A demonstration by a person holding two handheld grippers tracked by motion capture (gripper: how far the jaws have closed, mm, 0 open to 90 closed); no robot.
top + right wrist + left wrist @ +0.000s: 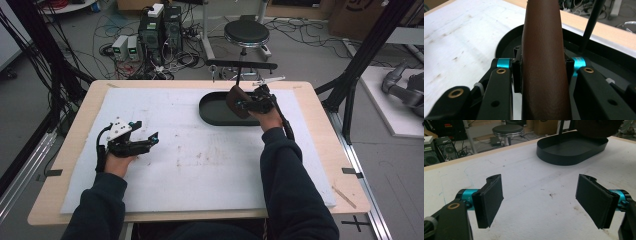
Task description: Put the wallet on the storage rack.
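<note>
Two claws at work, one loaded and one empty.
My right claw [541,67] is clamped on a brown leathery thing [544,57], maybe a case or pouch, though I can't tell for sure, and holds it above the black oval tray [212,114] at the far side of the surface [200,165]. My left claw [539,202] rests low over the white mat, jaws spread wide with nothing between them, well apart from the tray.

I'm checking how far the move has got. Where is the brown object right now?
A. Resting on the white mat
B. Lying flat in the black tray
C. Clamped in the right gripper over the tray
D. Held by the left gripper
C: the right gripper is shut on the brown object, held above the black tray.
</note>
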